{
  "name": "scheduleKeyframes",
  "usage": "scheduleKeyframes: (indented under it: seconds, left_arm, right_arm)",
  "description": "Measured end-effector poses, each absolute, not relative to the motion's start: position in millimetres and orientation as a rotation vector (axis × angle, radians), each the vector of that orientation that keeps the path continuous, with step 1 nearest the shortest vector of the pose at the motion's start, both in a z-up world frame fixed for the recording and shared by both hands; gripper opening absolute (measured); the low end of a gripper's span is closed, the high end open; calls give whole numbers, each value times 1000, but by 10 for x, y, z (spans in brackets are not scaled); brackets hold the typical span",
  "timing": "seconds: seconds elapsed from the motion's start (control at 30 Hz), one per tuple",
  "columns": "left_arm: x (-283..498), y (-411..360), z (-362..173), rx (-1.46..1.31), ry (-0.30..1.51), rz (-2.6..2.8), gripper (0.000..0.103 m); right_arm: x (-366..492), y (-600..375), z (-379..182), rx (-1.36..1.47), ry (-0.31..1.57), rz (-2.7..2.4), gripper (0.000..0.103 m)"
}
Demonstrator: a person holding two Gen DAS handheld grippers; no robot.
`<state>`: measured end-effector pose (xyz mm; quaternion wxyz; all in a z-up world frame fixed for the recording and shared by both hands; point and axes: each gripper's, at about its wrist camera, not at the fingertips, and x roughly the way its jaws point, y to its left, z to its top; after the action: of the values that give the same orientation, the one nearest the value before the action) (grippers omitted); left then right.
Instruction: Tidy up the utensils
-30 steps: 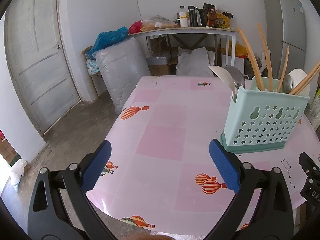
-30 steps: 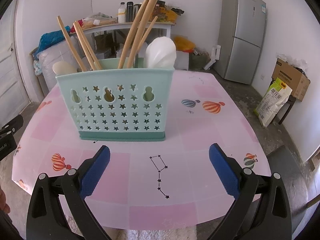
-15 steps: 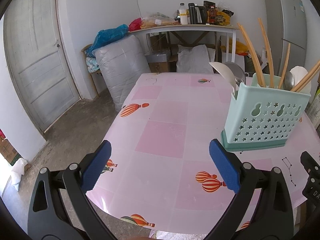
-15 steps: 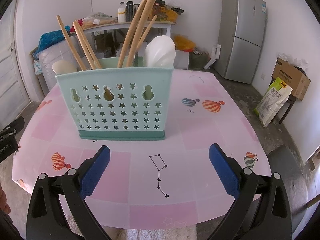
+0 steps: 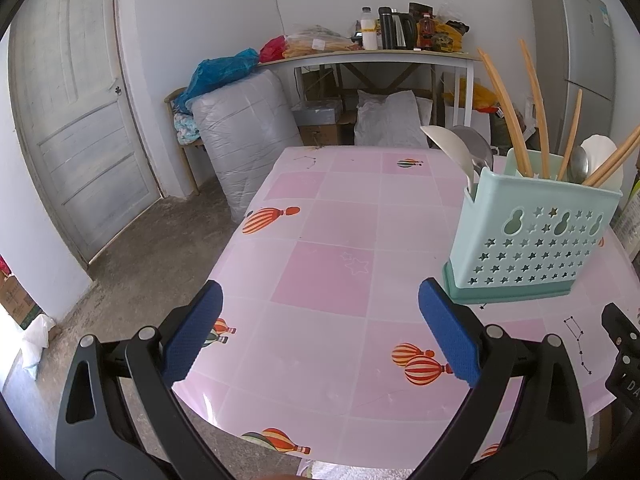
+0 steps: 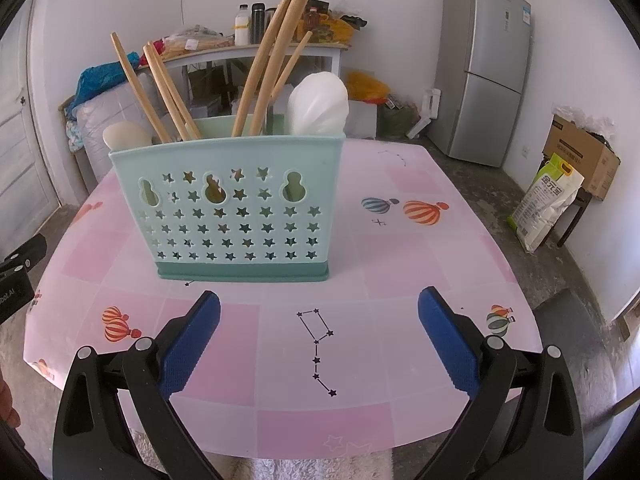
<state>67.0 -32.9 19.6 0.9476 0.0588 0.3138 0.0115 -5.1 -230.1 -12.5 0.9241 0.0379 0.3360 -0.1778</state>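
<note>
A mint green utensil holder [image 6: 240, 204] with star cut-outs stands upright on the pink table [image 6: 400, 264]. It holds several wooden chopsticks [image 6: 264, 68], white spoons [image 6: 318, 106] and a metal spoon. It also shows at the right of the left wrist view [image 5: 532, 240]. My right gripper [image 6: 319, 340] is open and empty, just in front of the holder. My left gripper [image 5: 320, 332] is open and empty over the table's left part, left of the holder.
A door [image 5: 72, 120] is at the left. A grey wrapped bundle [image 5: 244, 136] and a cluttered side table [image 5: 380, 56] stand behind. A fridge [image 6: 484, 68], a box [image 6: 580, 156] and a bag [image 6: 544, 200] are at the right.
Both grippers have drawn back slightly from the holder, which looks a little smaller and lower in both views. The jaws stay open.
</note>
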Motion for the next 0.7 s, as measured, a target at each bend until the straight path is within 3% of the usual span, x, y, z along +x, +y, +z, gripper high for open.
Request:
scheduleKeyframes:
  seconds: [0.7]
  left_arm:
    - [660, -331, 197, 116, 641, 23, 94]
  right_arm:
    - [-46, -2314, -100, 78, 686, -365, 96]
